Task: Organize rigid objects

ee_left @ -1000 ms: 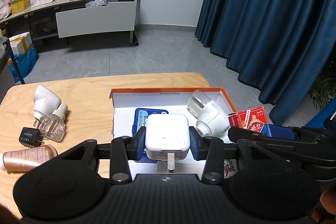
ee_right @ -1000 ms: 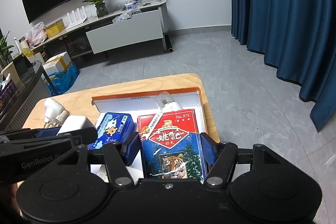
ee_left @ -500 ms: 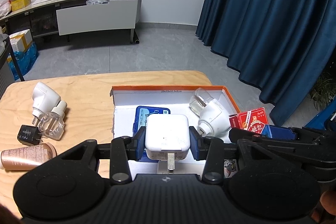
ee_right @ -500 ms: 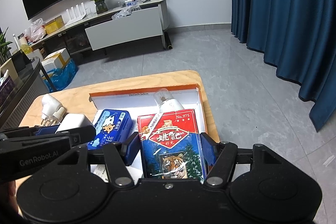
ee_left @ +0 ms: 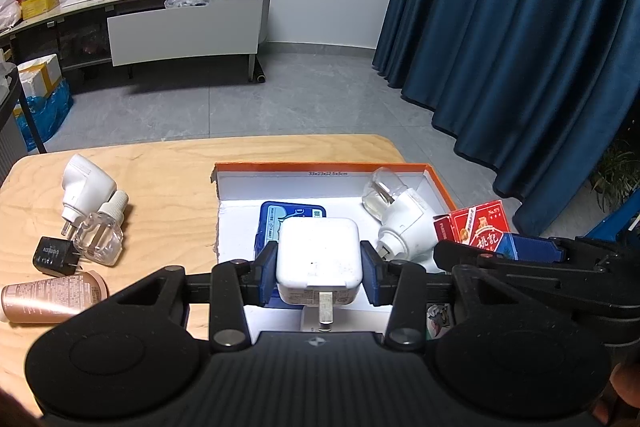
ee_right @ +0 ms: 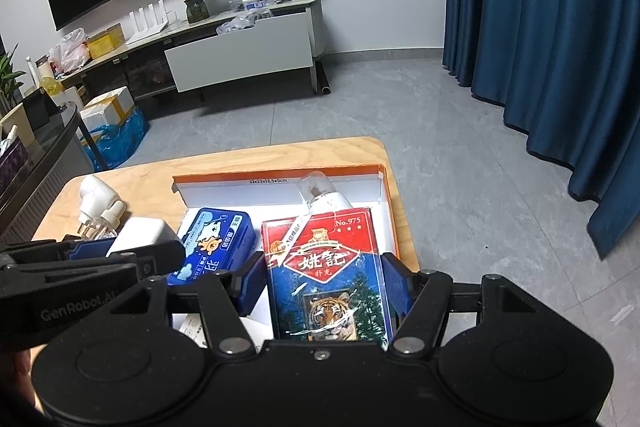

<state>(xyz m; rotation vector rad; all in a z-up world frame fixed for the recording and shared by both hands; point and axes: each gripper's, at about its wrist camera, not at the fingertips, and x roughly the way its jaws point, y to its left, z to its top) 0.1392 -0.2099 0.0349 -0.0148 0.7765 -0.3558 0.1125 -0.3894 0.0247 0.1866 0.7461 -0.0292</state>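
White charger cube [ee_left: 319, 254] and tiger card deck [ee_right: 329, 274], both carried over the orange-rimmed box [ee_left: 320, 167].
We have the left gripper [ee_left: 319, 269] clamped on the cube and the right gripper [ee_right: 326, 285] clamped on the deck; next we lower each beside the blue tin [ee_right: 212, 241], then fetch the vaporizer [ee_left: 86, 187] at ten o'clock.

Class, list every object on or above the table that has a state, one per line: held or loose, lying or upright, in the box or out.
Left tongs: shut on white charger.
White charger: held over box.
Right tongs: shut on card pack.
Card pack: held over box.
Box: open, on table.
Blue tin: lying in box.
Black adapter: loose on table.
Pink tube: lying on table.
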